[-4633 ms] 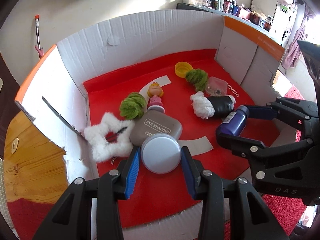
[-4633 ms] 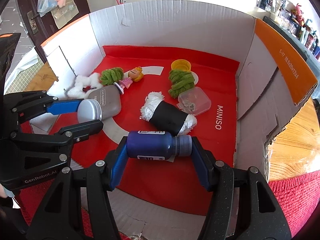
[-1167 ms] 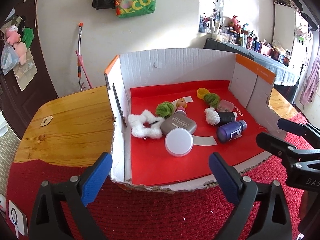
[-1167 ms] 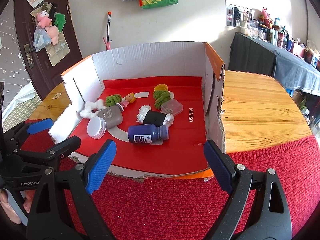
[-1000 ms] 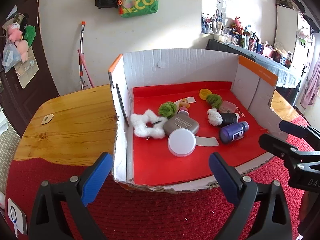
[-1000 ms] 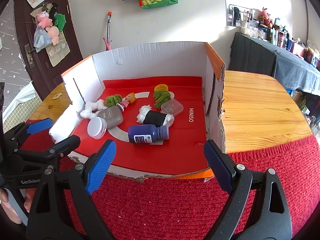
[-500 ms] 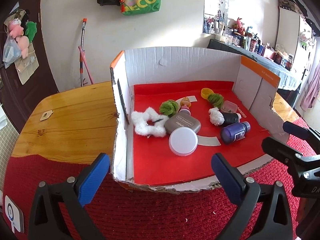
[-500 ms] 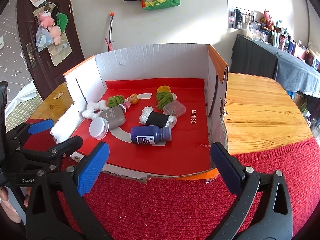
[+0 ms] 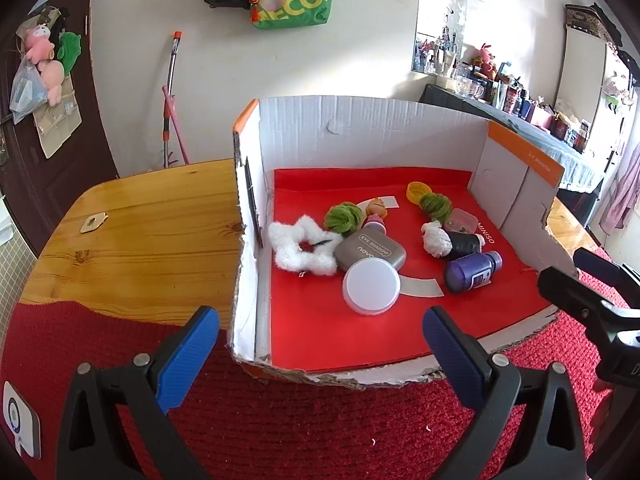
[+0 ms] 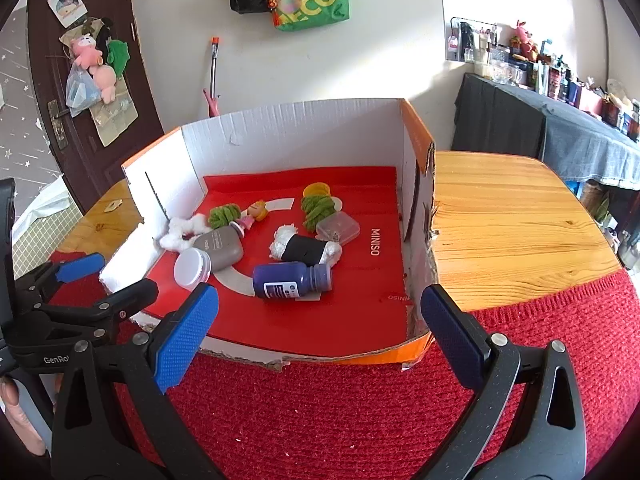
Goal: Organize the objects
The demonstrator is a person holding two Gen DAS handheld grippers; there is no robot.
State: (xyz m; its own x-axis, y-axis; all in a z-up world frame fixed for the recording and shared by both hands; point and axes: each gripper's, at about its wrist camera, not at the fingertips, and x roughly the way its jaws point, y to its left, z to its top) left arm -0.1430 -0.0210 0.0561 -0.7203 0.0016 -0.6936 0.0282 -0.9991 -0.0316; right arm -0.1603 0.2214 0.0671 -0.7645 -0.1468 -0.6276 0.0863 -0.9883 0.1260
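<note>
- While I hold both tools back over the red mat, the left gripper (image 9: 316, 350) and right gripper (image 10: 316, 334) have their jaws wide with nothing between them.
- Everything lies inside the cardboard box (image 10: 288, 140): the blue bottle (image 10: 292, 278) on its side near the open front edge, the white-lidded jar (image 9: 372, 286) left of it.
- I judge the bottle rigid, smooth and prone to rolling; I would grip across its body.
- The white star scrunchie (image 9: 302, 248), by the box's left wall, looks soft and light.

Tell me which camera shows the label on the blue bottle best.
The right wrist view. The blue bottle lies side-on there, with its white label facing the camera. The left wrist view shows the bottle more end-on, so only a corner of the label is visible.
</note>
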